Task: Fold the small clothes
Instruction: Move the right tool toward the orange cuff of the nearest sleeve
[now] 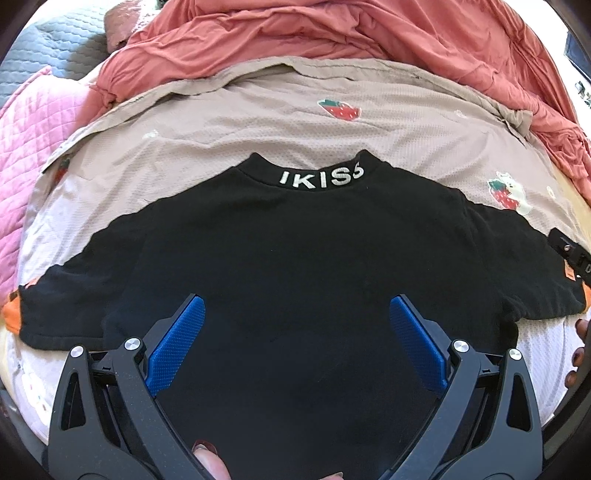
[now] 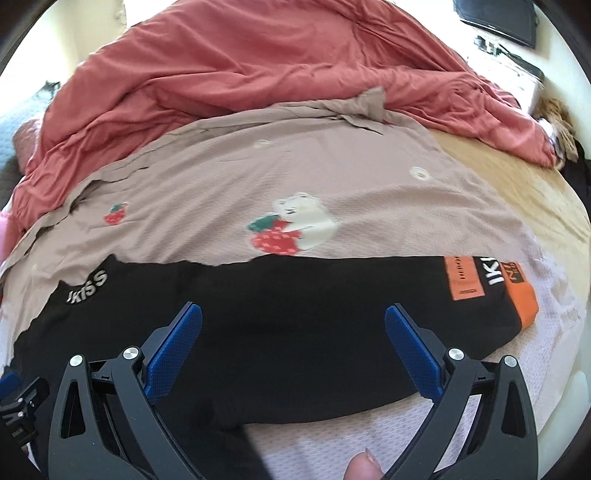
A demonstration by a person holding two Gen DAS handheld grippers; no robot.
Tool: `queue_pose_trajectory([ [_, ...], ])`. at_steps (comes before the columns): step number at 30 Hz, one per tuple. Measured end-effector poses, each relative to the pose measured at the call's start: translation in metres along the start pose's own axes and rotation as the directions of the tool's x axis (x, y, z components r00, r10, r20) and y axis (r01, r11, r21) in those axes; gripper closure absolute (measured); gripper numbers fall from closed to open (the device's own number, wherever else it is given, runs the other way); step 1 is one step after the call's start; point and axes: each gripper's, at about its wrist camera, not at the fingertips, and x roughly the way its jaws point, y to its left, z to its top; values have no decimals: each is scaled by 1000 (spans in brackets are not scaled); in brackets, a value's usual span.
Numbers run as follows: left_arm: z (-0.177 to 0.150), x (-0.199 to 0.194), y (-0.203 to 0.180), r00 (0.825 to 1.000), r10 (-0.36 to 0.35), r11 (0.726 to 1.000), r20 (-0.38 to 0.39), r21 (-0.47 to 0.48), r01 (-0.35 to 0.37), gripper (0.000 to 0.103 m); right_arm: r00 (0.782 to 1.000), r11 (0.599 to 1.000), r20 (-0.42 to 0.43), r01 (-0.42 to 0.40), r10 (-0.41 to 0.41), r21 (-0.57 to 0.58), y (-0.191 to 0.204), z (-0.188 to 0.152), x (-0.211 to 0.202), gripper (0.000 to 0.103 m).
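A small black T-shirt point(image 1: 295, 258) lies flat on the bed with white letters on its collar point(image 1: 321, 177). My left gripper point(image 1: 295, 317) is open and empty above the shirt's middle. My right gripper point(image 2: 293, 325) is open and empty over the shirt point(image 2: 295, 295) nearer its right sleeve, which has an orange cuff point(image 2: 522, 301). The right gripper's edge shows at the far right of the left wrist view point(image 1: 570, 254), and the left gripper's edge shows at the lower left of the right wrist view point(image 2: 18, 402).
A beige sheet point(image 1: 277, 122) with strawberry and bear prints point(image 2: 291, 229) lies under the shirt. A crumpled red blanket point(image 1: 332, 33) is heaped behind it, a pink quilt point(image 1: 29, 147) lies at the left. A desk with a monitor point(image 2: 498, 14) stands beyond the bed.
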Motion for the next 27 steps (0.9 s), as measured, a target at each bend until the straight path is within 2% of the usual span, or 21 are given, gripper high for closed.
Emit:
queue_pose_trajectory([
  [5, -4, 14, -8, 999, -44, 999, -26, 3, 44, 9, 1000, 998, -10, -14, 14, 61, -34, 10, 3, 4],
  [9, -9, 21, -21, 998, -61, 997, -34, 42, 62, 9, 998, 984, -16, 68, -66, 164, -85, 18, 3, 4],
  [12, -12, 27, -33, 998, -54, 995, -37, 84, 57, 9, 996, 957, -35, 91, -85, 277, -128, 16, 4, 4],
  [15, -14, 32, -42, 997, -73, 991, -38, 106, 77, 9, 987, 917, -74, 158, -141, 367, -165, 10, 8, 4],
  [19, -17, 41, -51, 995, -81, 989, -52, 121, 87, 9, 972, 877, -130, 235, -198, 420, -195, 0, 18, 4],
  [23, -25, 47, -59, 995, -85, 983, -55, 159, 93, 9, 962, 839, -170, 272, -216, 471, -213, -7, 28, 4],
  [27, -33, 52, -60, 994, -82, 979, -68, 181, 93, 9, 954, 813, -238, 280, -179, 510, -229, -15, 49, 4],
])
